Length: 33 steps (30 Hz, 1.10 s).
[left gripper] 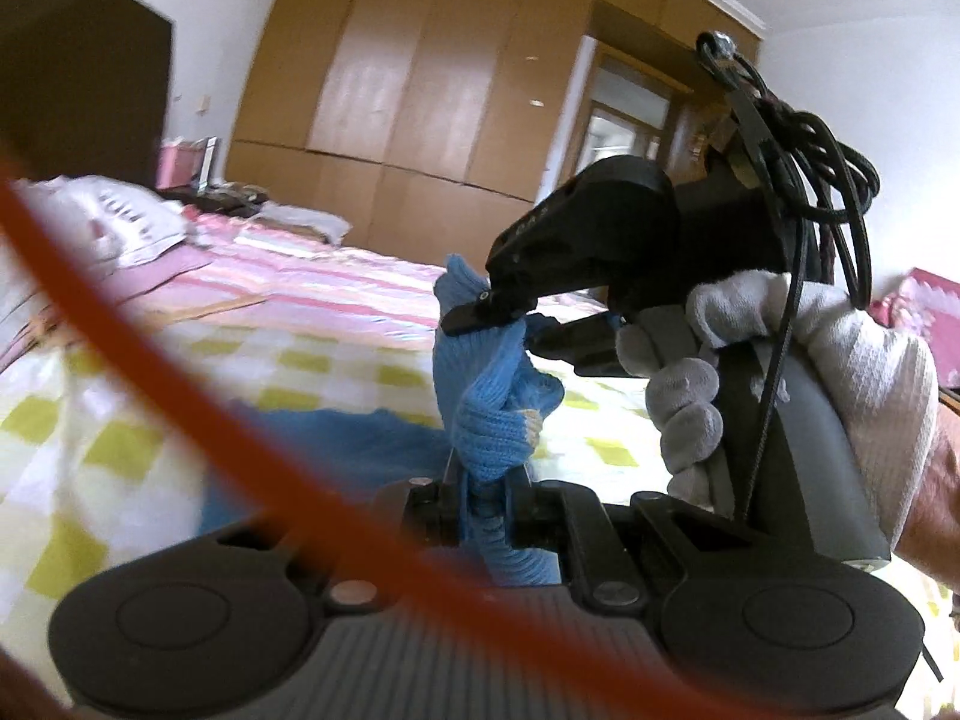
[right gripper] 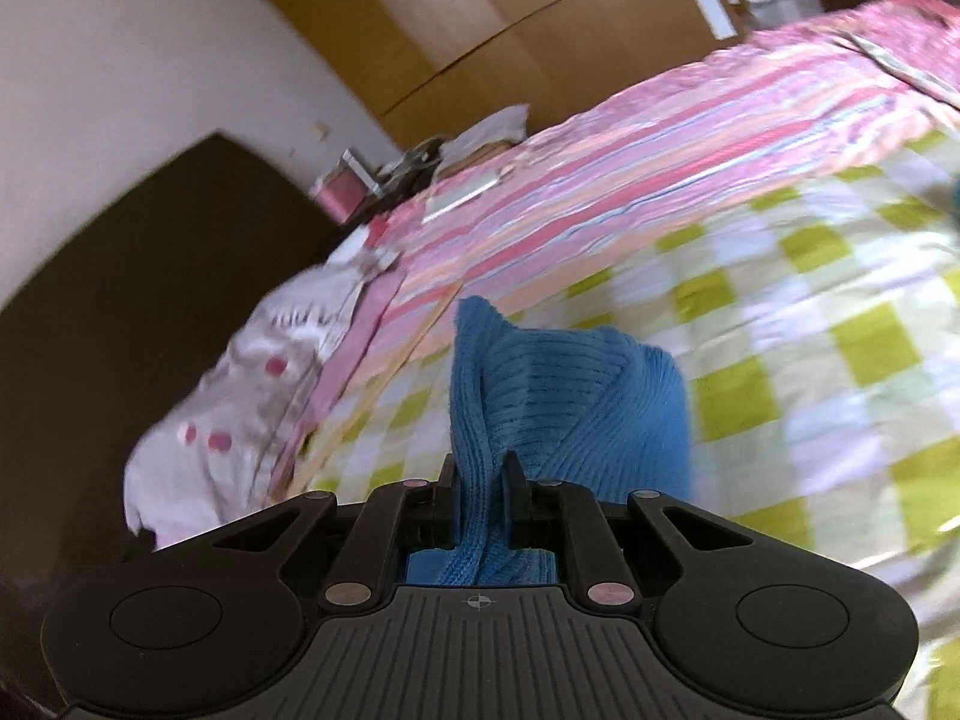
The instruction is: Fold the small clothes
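Blue knit [left gripper: 489,414] hangs bunched between our two grippers, lifted above the bed [right gripper: 810,312] with its checked and pink striped covers. Our left gripper [left gripper: 485,489] has its jaws clenched on one end. Our right gripper [right gripper: 480,480], held in a gloved hand [left gripper: 840,360], pinches the other end.

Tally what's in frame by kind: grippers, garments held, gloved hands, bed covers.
Grippers: 2, left gripper and right gripper, both shut on the knit
Blue knit garment: 1
Gloved hand: 1
Bed covers: 2, checked cover and pink striped cover
Total: 6
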Tool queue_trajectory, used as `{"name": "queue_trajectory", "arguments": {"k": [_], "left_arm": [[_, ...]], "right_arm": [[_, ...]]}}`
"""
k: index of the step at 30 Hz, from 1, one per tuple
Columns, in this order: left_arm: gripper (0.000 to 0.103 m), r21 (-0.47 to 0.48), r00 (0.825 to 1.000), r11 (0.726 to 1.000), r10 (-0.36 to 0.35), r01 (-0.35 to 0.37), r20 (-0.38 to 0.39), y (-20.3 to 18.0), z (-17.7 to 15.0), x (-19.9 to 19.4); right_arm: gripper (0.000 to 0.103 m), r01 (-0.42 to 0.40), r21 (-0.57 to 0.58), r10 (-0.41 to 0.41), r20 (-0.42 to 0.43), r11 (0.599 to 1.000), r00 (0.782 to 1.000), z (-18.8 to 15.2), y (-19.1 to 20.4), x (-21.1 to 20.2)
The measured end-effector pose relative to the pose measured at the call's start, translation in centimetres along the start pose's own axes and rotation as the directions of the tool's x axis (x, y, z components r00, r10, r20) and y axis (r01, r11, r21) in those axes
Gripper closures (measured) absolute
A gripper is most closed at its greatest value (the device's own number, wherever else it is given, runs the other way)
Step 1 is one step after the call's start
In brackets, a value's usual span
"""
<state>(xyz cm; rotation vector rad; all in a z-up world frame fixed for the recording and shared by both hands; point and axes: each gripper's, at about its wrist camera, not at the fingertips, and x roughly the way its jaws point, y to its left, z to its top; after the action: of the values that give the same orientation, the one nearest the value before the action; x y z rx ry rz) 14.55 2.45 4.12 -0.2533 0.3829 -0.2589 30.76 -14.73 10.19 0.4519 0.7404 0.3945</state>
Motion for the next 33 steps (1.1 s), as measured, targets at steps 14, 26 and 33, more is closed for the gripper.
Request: {"name": "queue_trajectory", "arguments": {"k": [14,26,33], "left_arm": [[0.085,-0.139,0.994,0.985,0.091,-0.099,-0.062,7.3,-2.2,-1.1],[0.082,-0.133,0.984,0.980,0.131,-0.147,-0.118,8.5,-2.5,-2.4],[0.072,-0.071,0.980,0.980,0.181,-0.186,-0.080,7.3,-2.5,-5.7]], "right_arm": [[0.091,0.057,-0.185,-0.083,-0.138,0.981,0.987,-5.8,8.0,8.8],[0.081,0.016,-0.207,-0.068,-0.248,0.978,0.966,-8.8,8.7,12.8],[0.075,-0.104,-0.155,0.057,-0.278,0.982,0.959,-7.9,9.0,10.6]]}}
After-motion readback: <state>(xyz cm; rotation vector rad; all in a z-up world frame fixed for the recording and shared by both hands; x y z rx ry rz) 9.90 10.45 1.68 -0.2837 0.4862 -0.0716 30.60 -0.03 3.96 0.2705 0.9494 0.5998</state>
